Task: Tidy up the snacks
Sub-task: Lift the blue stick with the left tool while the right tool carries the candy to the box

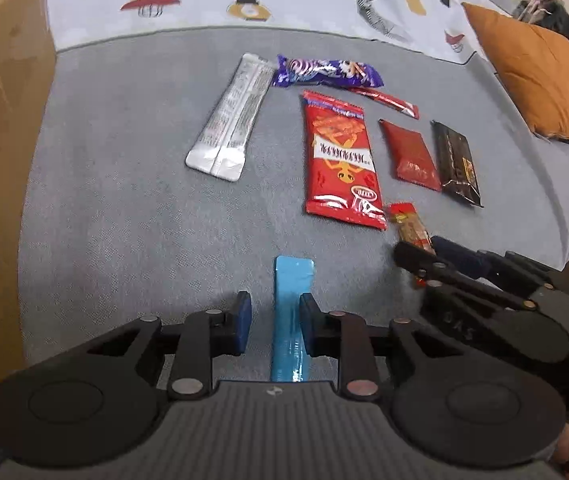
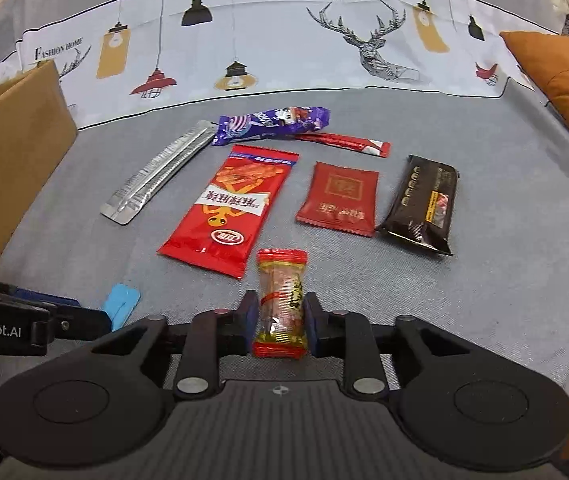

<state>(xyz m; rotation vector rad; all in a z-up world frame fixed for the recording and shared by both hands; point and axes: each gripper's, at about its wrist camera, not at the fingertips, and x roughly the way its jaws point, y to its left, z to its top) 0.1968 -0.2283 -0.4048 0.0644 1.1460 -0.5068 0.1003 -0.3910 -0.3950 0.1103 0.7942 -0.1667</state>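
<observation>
Left wrist view: looking down past the left hand-held gripper (image 1: 274, 312) at a blue stick packet (image 1: 294, 280) flat on the grey fabric surface (image 1: 124, 220). Released, not clenched: right pad against the packet's edge, left pad clear of it with a strip of fabric showing between. Near end of the packet hidden under the gripper body. Off to the right, the right hand-held gripper (image 1: 424, 250) grasping a clear candy with red ends (image 1: 404, 220); lower half of that candy covered by its fingers. Beyond, a large red snack bag (image 1: 340, 160) just beside the candy, and a cardboard box (image 1: 4, 120) cut off at the left edge.

Right wrist view: candy upright between the pads, both pressed on its sides, near red end just short of the gripper body. Blue packet down left, mostly hidden behind the left gripper, itself cropped by the frame. Print on the wrappers too small to read.
</observation>
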